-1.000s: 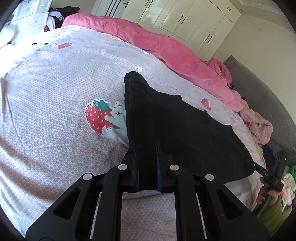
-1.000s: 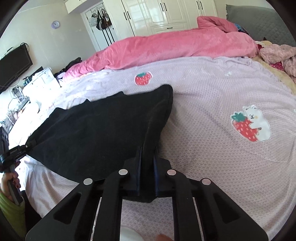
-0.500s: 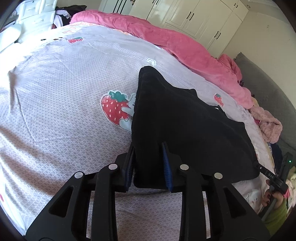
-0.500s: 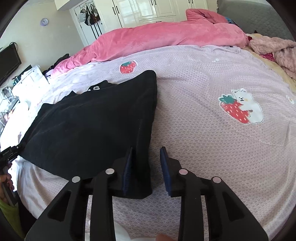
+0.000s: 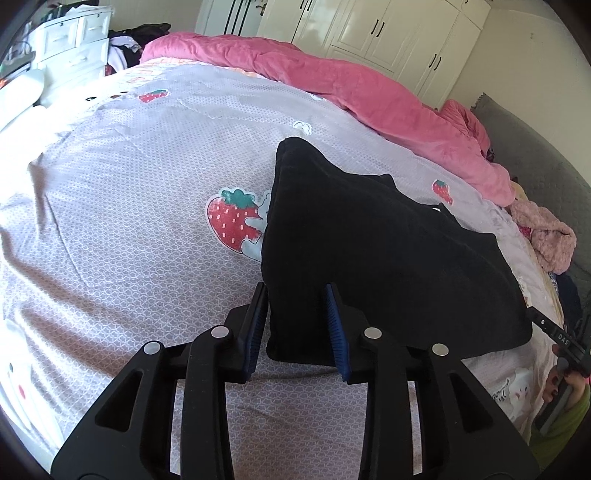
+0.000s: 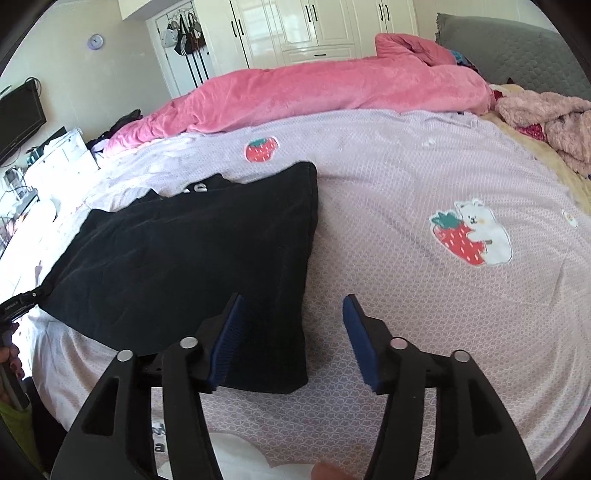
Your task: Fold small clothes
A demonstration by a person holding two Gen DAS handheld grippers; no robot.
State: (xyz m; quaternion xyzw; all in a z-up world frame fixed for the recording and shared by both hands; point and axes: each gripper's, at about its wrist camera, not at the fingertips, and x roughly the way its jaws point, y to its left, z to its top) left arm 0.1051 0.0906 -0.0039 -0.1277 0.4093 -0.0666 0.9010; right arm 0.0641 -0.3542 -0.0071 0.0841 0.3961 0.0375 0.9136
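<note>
A black garment (image 5: 373, 254) lies folded flat on the lilac strawberry-print bedsheet (image 5: 122, 206). My left gripper (image 5: 295, 299) is open, its blue pads on either side of the garment's near left corner, not pinching it. In the right wrist view the same garment (image 6: 184, 254) lies to the left. My right gripper (image 6: 293, 306) is wide open over the garment's near right corner, with its left pad above the cloth and its right pad over bare sheet (image 6: 424, 295).
A rolled pink duvet (image 6: 314, 96) runs along the far side of the bed. A pink fluffy garment (image 6: 550, 122) lies by the grey headboard (image 6: 517, 48). White drawers (image 5: 70, 44) stand beyond the bed's left end. White wardrobes (image 5: 369, 33) line the wall.
Both grippers have opened and let go of the black garment's near corners. The garment has dropped flat on the sheet. The right gripper has opened wider and shifted slightly right.
</note>
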